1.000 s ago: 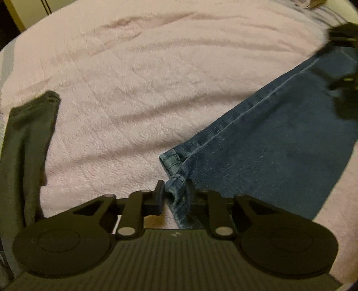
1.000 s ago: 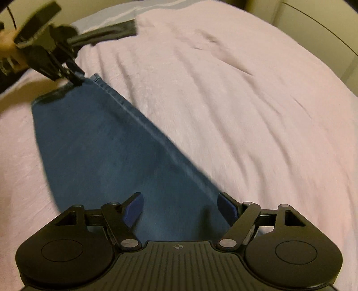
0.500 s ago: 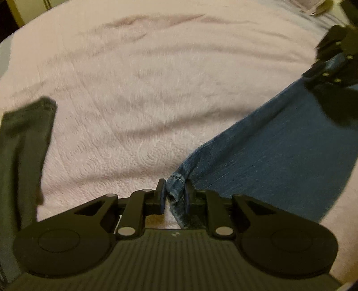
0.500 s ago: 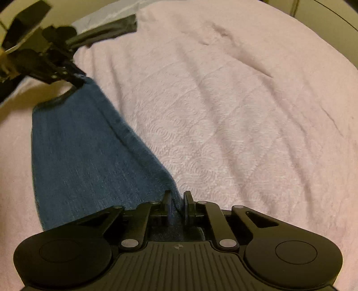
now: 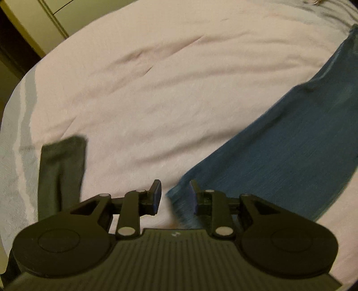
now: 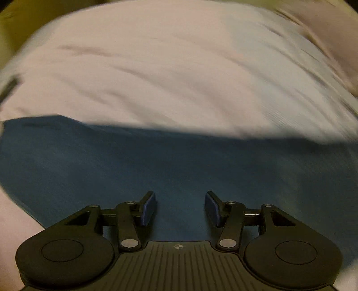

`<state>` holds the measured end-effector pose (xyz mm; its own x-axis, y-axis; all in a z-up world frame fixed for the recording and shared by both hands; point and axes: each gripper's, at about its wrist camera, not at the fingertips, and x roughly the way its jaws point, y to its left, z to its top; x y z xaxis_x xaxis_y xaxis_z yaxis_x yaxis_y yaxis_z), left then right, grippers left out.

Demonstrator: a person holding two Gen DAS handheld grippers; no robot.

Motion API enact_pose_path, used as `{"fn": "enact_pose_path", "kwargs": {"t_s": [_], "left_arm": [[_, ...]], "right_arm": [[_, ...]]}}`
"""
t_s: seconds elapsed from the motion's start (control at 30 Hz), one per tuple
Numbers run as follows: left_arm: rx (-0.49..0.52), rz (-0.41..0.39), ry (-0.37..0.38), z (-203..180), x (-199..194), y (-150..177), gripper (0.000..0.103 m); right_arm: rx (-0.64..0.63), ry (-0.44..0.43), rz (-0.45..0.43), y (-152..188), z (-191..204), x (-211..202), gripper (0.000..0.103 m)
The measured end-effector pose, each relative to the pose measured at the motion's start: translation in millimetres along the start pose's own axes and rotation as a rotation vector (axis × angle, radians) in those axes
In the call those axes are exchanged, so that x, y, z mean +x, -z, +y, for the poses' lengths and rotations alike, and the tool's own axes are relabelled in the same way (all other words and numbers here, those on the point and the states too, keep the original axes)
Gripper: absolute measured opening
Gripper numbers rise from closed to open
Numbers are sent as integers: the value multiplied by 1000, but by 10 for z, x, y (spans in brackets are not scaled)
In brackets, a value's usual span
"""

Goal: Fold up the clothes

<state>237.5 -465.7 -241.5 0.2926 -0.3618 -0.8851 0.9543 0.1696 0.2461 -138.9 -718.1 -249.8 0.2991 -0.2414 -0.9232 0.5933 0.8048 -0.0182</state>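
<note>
Blue jeans [image 5: 279,156] lie flat on the pink bed cover [image 5: 156,78], running from lower centre to the upper right in the left wrist view. My left gripper [image 5: 174,195] hovers over the hem end, its jaws opening. The hem lies against the right-hand pad, and a gap shows beside the other pad. In the blurred right wrist view the jeans [image 6: 156,161] fill the lower half. My right gripper [image 6: 181,206] hangs over them with its jaws opening and nothing pinched between them.
A dark grey garment [image 5: 60,170] lies on the bed to the left of my left gripper. A pale grey-blue sheet [image 5: 24,112] edges the cover at far left. Cupboard doors [image 5: 56,13] stand beyond the bed's far corner.
My left gripper let go of the hem it was pinching and lifted back a little. My right gripper shut on the jeans' edge, then opened, swung sideways and rolled over the denim.
</note>
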Motion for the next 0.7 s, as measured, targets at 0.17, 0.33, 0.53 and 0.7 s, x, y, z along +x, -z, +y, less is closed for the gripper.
{"fn": "enact_pose_path", "kwargs": {"t_s": [0.17,0.33,0.53,0.7], "left_arm": [[134,-63,57,-966,-247,-505,23],[276,-161,160,-2283,-480,-1084,33],[484,-215,345,-4002,-458,-1884,42],[657,-242,405,-4979,-273,-2495,42]], "right_arm": [[222,44,-75,457,-1076,-572,53],[577,-43,-217,916,-2191,-929,61],[999,-189,-304,1452,-3385,-823,72],[1145,-392,-418,1608,-3810,-441,72]]}}
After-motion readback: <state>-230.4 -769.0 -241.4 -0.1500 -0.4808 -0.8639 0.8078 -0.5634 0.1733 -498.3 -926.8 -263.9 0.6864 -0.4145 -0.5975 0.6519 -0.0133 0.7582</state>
